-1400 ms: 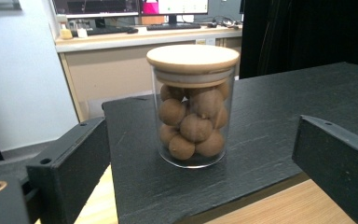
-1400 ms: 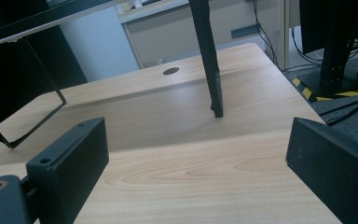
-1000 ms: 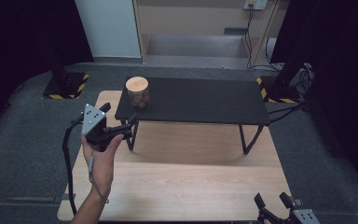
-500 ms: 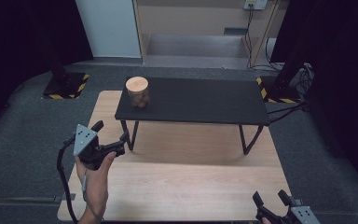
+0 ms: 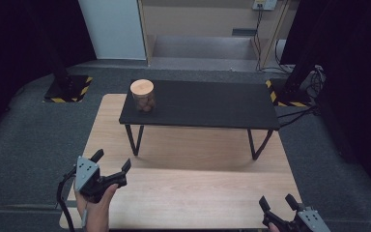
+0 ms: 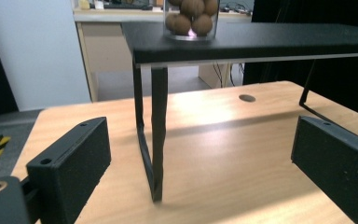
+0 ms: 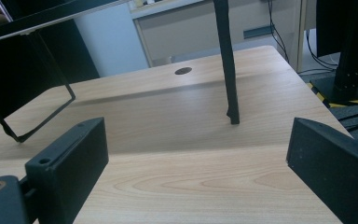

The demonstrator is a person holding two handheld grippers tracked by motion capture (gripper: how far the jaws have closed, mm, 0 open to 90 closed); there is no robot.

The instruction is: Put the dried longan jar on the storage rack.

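Lidded jar [image 5: 142, 95] holds brown balls [image 6: 191, 14], perhaps nuts.

The jar [image 6: 192, 18] on the black bench [image 6: 261, 42] is cut off by the top edge in the left gripper view, so its lid is out of frame. In the high view, the round brown things inside the jar [image 5: 142, 96] are too small to identify. Well in front of the bench [image 5: 198, 104], the right gripper [image 5: 280, 205] is clipped by the bottom edge, its hand mostly out of frame.
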